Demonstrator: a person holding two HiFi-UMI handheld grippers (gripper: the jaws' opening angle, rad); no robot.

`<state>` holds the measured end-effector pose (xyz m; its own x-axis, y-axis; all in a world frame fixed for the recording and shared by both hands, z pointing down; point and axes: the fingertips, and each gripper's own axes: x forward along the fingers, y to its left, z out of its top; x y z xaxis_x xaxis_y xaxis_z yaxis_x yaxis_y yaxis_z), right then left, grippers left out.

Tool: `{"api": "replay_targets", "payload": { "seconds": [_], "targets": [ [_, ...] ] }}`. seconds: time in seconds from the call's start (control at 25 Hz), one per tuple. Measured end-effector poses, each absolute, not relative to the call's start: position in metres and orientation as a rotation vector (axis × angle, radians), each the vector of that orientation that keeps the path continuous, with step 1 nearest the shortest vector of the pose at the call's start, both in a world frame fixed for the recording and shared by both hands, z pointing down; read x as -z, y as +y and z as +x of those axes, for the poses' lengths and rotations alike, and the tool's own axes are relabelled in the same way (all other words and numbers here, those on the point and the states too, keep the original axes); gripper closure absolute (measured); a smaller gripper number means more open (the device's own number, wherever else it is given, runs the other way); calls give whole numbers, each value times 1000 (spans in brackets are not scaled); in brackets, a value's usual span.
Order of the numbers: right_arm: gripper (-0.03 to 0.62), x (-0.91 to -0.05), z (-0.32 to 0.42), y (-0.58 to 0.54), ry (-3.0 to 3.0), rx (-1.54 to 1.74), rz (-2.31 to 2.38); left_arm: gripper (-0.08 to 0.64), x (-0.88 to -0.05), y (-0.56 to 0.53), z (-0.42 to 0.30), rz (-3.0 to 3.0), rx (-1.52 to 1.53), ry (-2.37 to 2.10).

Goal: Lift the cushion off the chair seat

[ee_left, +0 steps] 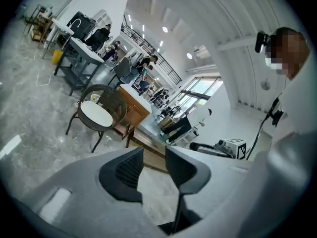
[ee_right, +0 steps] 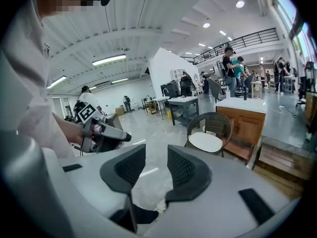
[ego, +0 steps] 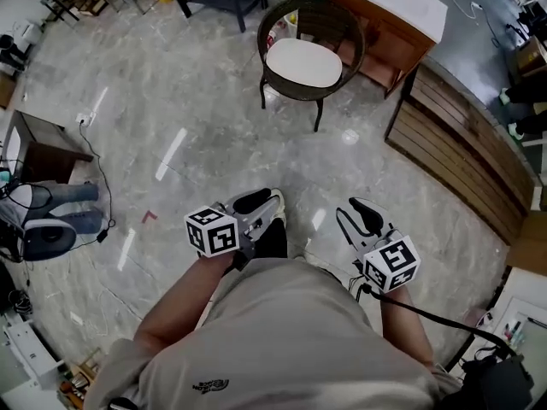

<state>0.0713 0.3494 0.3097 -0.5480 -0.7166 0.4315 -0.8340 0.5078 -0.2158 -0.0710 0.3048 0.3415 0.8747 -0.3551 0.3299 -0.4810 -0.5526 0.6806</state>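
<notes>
At the far end of the marble floor [ego: 197,101], well apart from me, stands the chair [ego: 349,26], dark wicker with a round back. The cushion [ego: 303,62] lies flat on its seat, white, oval, untouched. A wooden cabinet [ego: 380,43] sits just behind the chair on the right.

Both tools are held near my body, low, at waist level.
- Left gripper [ego: 267,205]: jaws spread, only floor showing between the pads. Nothing pinched.
- Right gripper [ego: 363,216]: jaws spread likewise, gap bare, nothing between them.

Why held so, as I read it: I am at the approach stage, not the grasp. The tools ride side by side and point forward and a little down toward the chair, so each gripper view keeps the cushion in sight above its jaws. Jaws apart now means there is nothing to open on arrival.

Task progress: lift not begun. The cushion rests fully on the seat and neither tool is near it.

Next, in my judgement: close the distance across open floor, then bring one tool to each side edge of the cushion. The curved backrest wraps the far side, so the near and side edges look the easiest to reach.

Risk: the cushion looks soft and thin, and a one-sided pinch may fold it rather than raise it level.
</notes>
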Motion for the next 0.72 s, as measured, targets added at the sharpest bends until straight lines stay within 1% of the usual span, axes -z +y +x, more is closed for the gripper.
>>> {"api": "replay_targets", "payload": {
  "seconds": [0.2,0.36,0.52,0.72],
  "targets": [
    [454,-290,70,262,-2413,-554,1338,419,-340,211,-72,2160,-101,-530],
    [456,-284,65,192,-2387,-528,1348,407,-357,142,-80,2100,-63,-514],
    [456,-284,53,145,-2385,-507,1282,402,-379,99,-83,2018,-20,-528],
    [459,-295,57,88,-2402,-537,1225,403,-415,48,-68,1930,11,-561]
  ]
}}
